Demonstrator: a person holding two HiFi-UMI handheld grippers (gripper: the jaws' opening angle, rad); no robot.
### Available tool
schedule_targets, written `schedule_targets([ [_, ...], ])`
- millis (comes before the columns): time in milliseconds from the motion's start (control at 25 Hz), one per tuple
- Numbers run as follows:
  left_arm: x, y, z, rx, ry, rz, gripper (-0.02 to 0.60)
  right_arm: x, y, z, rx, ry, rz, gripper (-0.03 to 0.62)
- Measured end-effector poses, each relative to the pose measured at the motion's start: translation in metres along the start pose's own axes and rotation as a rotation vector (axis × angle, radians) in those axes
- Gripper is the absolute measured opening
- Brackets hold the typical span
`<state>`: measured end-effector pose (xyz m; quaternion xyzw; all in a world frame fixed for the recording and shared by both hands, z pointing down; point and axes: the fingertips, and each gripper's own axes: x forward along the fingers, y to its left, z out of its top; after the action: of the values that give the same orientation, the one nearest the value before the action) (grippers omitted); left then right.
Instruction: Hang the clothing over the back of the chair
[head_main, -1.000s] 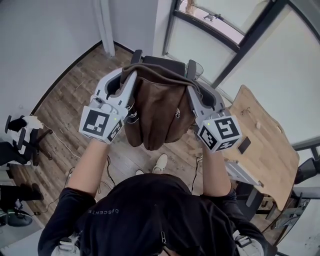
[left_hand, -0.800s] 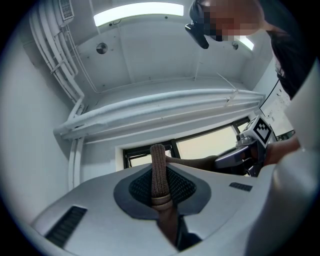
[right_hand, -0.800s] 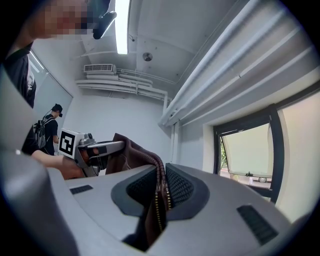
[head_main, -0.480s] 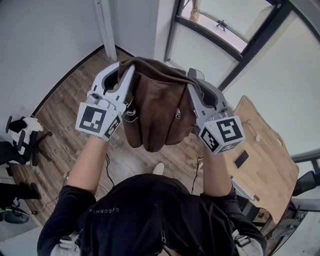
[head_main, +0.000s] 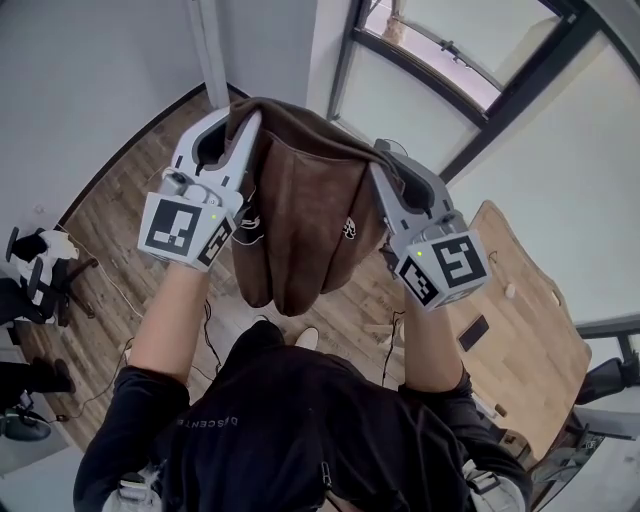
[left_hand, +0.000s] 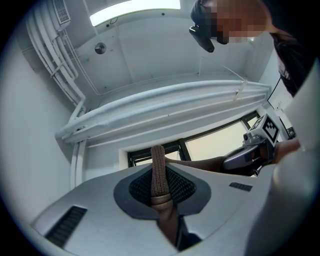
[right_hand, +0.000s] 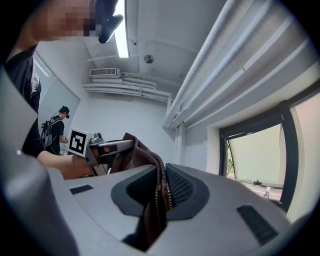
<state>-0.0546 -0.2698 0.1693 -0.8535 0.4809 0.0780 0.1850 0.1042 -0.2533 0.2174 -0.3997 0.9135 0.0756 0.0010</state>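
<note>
**Jacket held spread in the air, chair yet to be met**

The brown zip jacket hangs in front of us, high above the wooden floor, borne at its upper edge by both grippers. The left gripper has its jaws closed on a ribbed band of the cloth, which stands up between the pads. The right gripper has its jaws closed on a fold carrying zip teeth. Neither gripper is empty, and neither stands open.

We judge the step in hand to be the carry: the garment is lifted and spread, not yet laid over anything. We see no chair from the head view or from either gripper view, and it may lie behind the cloth. The next move calls for bringing the held edge above the chair's backrest and level with it; then lowering it so that cloth falls on both sides; only then letting go.

The held edge runs side to side between the grippers, roughly level. The jacket's long axis runs downward from that edge, with the loose lower end pointing at the floor in deep folds. A wooden table stands to our right, well apart from the cloth; a window lies beyond.
</note>
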Motion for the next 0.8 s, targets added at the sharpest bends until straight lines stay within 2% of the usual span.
schedule_targets([
  [360, 0.052, 0.032, -0.038, -0.032, 0.000, -0.048, 0.052, 0.049, -0.044, -0.021, 0.007, 0.039, -0.052, 0.057],
  [800, 0.113, 0.070, -0.109, -0.101, 0.061, -0.103, 0.052, 0.110, -0.093, -0.061, 0.038, 0.120, -0.087, 0.058],
])
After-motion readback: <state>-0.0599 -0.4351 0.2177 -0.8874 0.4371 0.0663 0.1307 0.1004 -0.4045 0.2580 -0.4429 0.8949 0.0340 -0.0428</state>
